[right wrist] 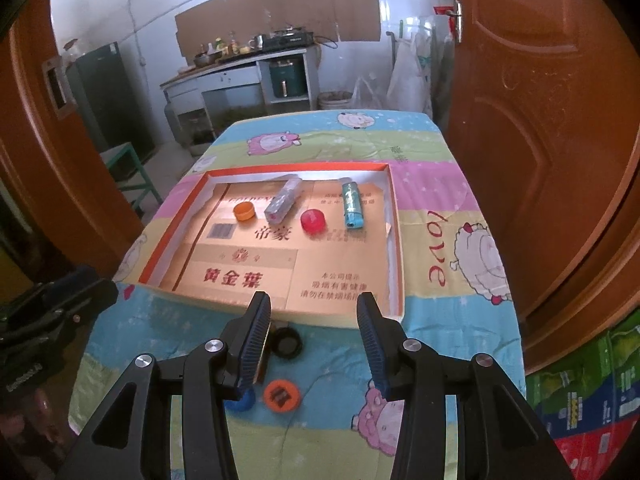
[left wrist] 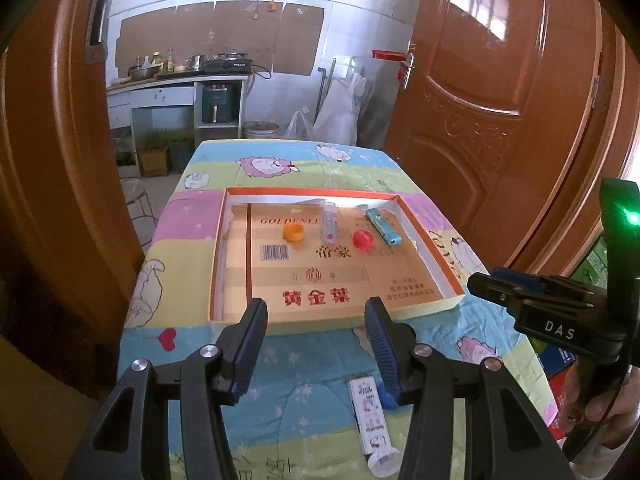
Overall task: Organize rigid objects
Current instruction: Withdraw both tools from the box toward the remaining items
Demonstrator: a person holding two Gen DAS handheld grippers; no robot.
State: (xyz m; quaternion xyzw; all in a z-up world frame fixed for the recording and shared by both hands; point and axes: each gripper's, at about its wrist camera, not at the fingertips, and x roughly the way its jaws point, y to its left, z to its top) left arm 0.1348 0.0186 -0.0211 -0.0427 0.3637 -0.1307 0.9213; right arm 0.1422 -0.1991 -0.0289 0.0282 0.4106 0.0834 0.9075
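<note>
I have both grippers hovering over the near end of the table, which is draped in a cartoon-sheep cloth of pastel stripes. My left gripper has its jaws spread with nothing between them, filling the bottom of the left wrist view. My right gripper is likewise parted and empty at the bottom of its own view.

The container is a shallow cardboard tray with an orange rim and a gold printed floor, lying in the middle of both frames. Four things sit in a loose row across its far half. From left to right in the left wrist view: a small orange bottle cap, a clear plastic tube-like case, a red bottle cap and a light-blue lighter. None of them touch one another. The near half of the tray is bare.

Outside the tray, on the cloth near my fingers, the left view shows a white printed tube lying lengthwise at the bottom centre, with a blue piece beside the right finger that I cannot identify. The right view shows a black cap just in front of the tray's near wall, an orange round cap nearer the bottom, and a blue round piece partly hidden behind the left finger.
</note>
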